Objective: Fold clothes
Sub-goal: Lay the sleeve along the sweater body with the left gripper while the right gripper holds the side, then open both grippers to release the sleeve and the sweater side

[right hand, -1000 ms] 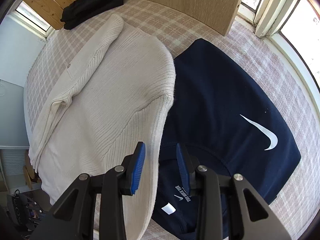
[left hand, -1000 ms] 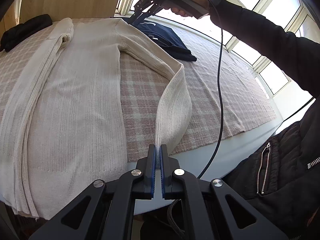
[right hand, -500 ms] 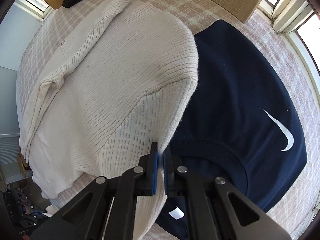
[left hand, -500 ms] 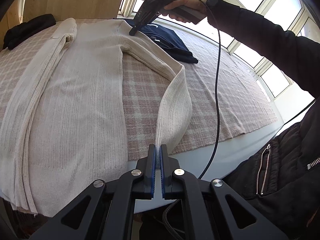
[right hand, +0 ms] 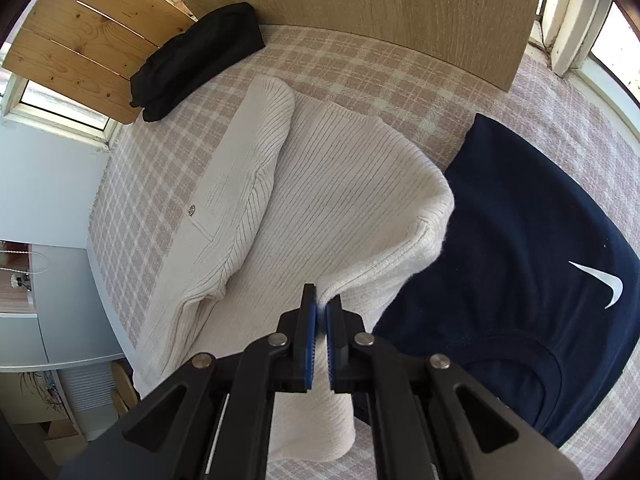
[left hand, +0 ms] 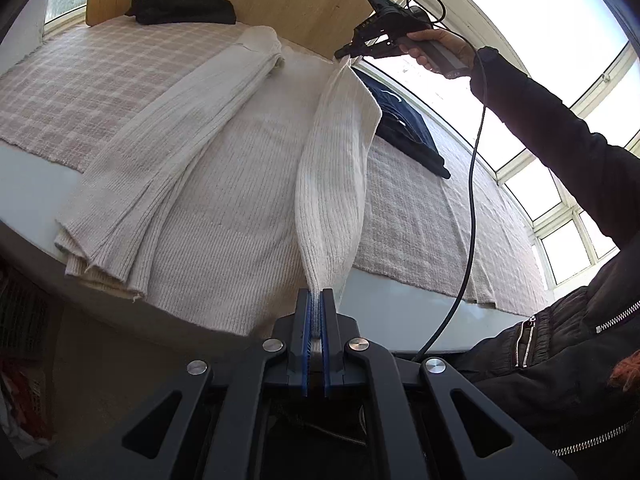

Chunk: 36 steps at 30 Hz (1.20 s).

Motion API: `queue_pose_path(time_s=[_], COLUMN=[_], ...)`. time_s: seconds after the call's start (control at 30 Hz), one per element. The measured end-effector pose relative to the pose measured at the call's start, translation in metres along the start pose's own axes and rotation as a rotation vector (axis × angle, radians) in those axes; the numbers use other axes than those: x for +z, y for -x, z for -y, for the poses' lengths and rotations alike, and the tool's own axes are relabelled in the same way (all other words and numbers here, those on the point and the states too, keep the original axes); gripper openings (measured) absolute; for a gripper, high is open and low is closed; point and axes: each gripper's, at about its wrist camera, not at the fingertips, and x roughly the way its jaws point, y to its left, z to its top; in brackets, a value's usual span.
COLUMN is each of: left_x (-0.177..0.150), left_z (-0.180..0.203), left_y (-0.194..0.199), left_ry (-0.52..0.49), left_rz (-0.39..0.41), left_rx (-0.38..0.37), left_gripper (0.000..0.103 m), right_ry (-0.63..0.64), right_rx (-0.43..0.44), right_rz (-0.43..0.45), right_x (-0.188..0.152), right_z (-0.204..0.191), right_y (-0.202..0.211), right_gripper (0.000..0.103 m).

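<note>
The cream sweater (left hand: pixel 224 184) is lying across the middle of the frame on the checked cloth (left hand: pixel 80 92), its sleeve (left hand: pixel 336 184) stretching taut from lower centre to upper right. The left gripper (left hand: pixel 316 320) is clamping the cuff, while the right gripper (right hand: pixel 320 316) is pinching the shoulder fold beside the navy shirt (right hand: pixel 540 260).

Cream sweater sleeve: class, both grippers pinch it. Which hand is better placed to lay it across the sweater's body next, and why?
Left. The left gripper pinches the cuff, the sleeve's free end; the right gripper pinches the shoulder end, which can only anchor it.
</note>
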Motion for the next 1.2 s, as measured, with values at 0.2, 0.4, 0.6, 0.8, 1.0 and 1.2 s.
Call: queue_pose_path(time_s=[0.2,0.4,0.6,0.8,1.0,1.2], left_x=[-0.016,-0.01,-0.008,-0.007,-0.002,0.007], left_z=[-0.009,-0.007,-0.037,-0.035,-0.033,-0.021], left_y=[-0.003,0.015,0.004,-0.008,-0.003,0.008], left_ry=[0.034,0.037,0.093,0.049,0.033,-0.002], left_rz=[-0.015,0.039,0.006,-0.048,-0.047,-0.023], left_rx=[-0.007,-0.008,0.032,0.022,0.04,0.039], left_gripper=[0.004,0.004,0.003,0.003,0.003,0.003], right_ry=[0.085,0.181,0.173,0.25,0.286,0.41], right_rx=[-0.127,-0.275,-0.254,-0.281,-0.307,-0.32], right_rz=[-0.046,-0.052,0.003,-0.057,0.011,-0.049], right_x=[0.0,-0.001,0.005,-0.007,-0.034,-0.092], right_z=[-0.022,-0.034,-0.022,-0.027,-0.025,-0.053], right_y=[-0.031,-0.029,-0.024,-0.027,0.024,0.003], right_gripper=[0.004,0.004,0.005,0.009,0.036,0.036])
